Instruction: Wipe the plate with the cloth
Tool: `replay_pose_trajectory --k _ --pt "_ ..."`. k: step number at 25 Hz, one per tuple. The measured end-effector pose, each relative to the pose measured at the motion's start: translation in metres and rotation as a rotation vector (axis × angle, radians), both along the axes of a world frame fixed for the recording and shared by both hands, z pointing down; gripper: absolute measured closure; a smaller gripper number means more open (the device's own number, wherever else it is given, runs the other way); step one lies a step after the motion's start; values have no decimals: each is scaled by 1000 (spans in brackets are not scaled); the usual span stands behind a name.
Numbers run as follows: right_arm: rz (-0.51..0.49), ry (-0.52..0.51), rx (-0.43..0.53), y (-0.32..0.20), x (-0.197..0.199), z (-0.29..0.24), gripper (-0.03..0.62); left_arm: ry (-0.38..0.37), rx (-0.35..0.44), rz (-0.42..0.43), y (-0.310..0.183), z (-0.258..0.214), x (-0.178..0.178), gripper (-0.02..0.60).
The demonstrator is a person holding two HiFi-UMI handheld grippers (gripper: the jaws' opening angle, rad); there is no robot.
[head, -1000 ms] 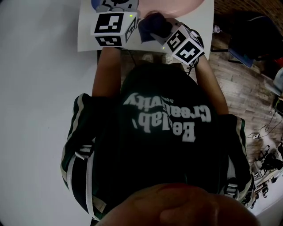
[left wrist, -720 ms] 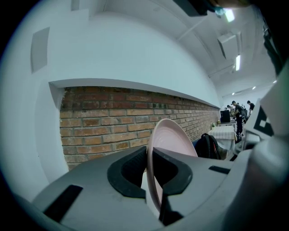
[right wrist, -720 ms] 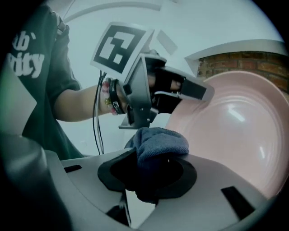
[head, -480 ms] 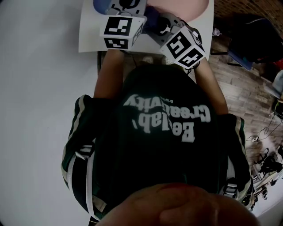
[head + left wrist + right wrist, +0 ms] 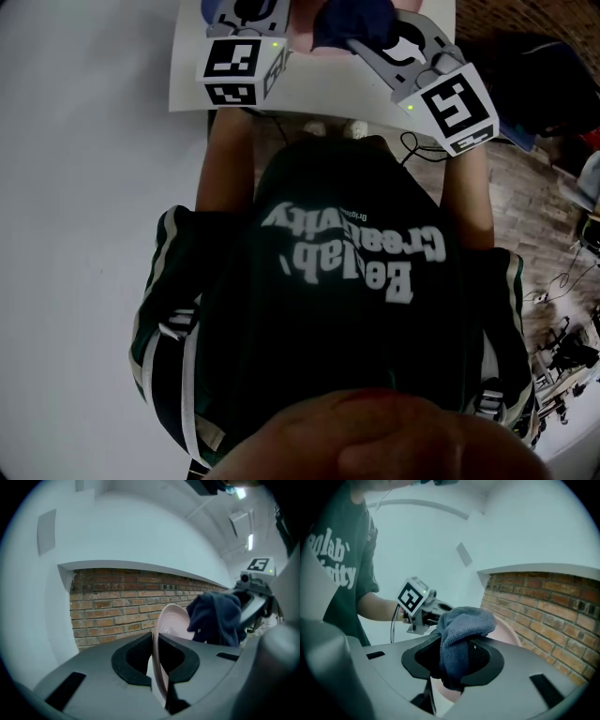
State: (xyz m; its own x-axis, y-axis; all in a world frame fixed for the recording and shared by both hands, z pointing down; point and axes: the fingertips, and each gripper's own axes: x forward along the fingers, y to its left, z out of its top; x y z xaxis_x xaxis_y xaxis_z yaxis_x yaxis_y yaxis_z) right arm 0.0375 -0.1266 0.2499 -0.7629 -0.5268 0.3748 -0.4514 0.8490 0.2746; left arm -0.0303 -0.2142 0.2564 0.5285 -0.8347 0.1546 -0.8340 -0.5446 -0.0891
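Pinches the plate (image 5: 171,620) by its rim in the left tool (image 5: 153,667), jaws pressed almost together on the thin edge, and holds it on edge above the worktop (image 5: 319,89). Clamps the cloth (image 5: 461,625) in the right tool (image 5: 452,660), a bunched dark-blue wad bulging out past the jaws. Holds that wad close against the plate's hollow face, near its upper rim; cannot tell whether touching or just shy of it. Judging by this: both pick-ups done, wiping either in hand or about to start. Shows no dirt or wet streak on the plate, so no telling how much of the face is already wiped. Left, at the least: sweeping the rest of the face, perhaps the back, then setting both down.
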Motion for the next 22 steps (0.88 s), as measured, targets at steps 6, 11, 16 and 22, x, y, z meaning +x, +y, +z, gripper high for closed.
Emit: replay_pose_trajectory --k 6,11,16,22 --pt "96 -10 138 -17 12 -58 480 -8 -4 27 18 15 -8 565" --pt "86 -25 194 -24 -19 -54 480 -3 -8 56 23 13 -1 565" --pt "40 37 122 -19 -49 -7 479 29 7 69 24 0 -4 565" --pt "-31 170 -10 -10 -67 58 480 108 6 63 11 -13 -21 565"
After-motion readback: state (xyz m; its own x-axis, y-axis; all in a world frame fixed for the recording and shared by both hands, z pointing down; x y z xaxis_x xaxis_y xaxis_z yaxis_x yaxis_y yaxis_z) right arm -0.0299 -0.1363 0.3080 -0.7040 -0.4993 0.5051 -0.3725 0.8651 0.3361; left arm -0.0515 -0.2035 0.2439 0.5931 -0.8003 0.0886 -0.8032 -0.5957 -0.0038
